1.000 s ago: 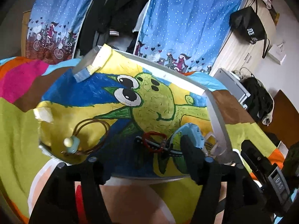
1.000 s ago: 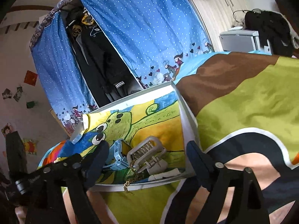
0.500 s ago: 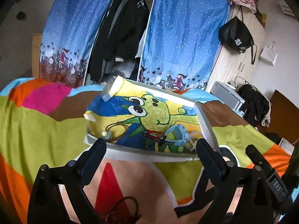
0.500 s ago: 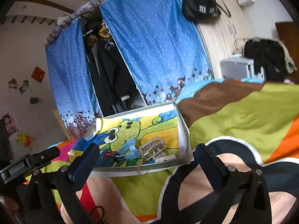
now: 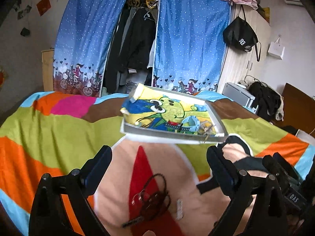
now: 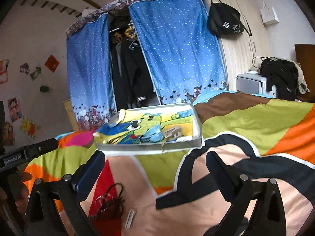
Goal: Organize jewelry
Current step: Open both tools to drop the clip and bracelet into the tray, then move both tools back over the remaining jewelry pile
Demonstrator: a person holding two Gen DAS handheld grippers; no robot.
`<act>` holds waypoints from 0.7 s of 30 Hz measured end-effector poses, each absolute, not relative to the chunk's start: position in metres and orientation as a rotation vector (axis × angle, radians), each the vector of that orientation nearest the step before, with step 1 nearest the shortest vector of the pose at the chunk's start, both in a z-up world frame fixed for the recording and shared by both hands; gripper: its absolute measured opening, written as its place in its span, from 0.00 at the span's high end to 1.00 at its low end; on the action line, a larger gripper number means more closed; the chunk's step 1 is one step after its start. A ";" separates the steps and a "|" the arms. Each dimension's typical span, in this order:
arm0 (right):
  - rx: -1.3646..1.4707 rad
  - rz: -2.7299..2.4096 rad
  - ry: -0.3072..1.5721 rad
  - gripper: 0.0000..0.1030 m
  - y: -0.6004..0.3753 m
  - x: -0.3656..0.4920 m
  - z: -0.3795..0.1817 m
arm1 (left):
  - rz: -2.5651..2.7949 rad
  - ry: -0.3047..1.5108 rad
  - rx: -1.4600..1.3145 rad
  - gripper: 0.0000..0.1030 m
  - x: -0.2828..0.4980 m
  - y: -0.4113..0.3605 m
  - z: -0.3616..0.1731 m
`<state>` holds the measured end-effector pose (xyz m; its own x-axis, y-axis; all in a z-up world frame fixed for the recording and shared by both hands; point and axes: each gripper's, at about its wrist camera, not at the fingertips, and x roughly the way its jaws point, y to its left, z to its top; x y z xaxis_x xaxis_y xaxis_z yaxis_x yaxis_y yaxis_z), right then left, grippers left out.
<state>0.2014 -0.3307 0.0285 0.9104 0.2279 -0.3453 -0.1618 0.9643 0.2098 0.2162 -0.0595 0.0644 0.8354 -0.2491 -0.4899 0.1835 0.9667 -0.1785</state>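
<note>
Left gripper (image 5: 158, 158) open above dark cord necklace (image 5: 155, 193); tray (image 5: 171, 132) beyond.

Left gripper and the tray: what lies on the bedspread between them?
In the left wrist view, a dark cord necklace and a small pale clip lie near the left gripper; beyond them, bare bedspread reaches the tray.

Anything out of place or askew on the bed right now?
Yes. A gold chain hangs over the near wall of the white tray instead of lying inside. A dark cord necklace and a small white clip lie loose on the bedspread, outside the tray.
</note>
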 end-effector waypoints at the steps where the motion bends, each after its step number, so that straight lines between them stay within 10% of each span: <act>1: 0.177 0.205 0.378 0.00 -0.329 0.197 0.028 | -0.228 0.534 -0.122 0.09 0.208 -0.054 0.063; 21: 0.081 0.200 0.592 0.00 -0.294 0.168 -0.009 | -0.186 0.754 -0.075 0.09 0.141 -0.001 -0.013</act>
<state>0.1681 -0.2936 -0.0087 0.8109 0.2107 -0.5459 -0.1642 0.9774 0.1332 0.1407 -0.0012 -0.0133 0.7137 -0.1946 -0.6728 0.1408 0.9809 -0.1343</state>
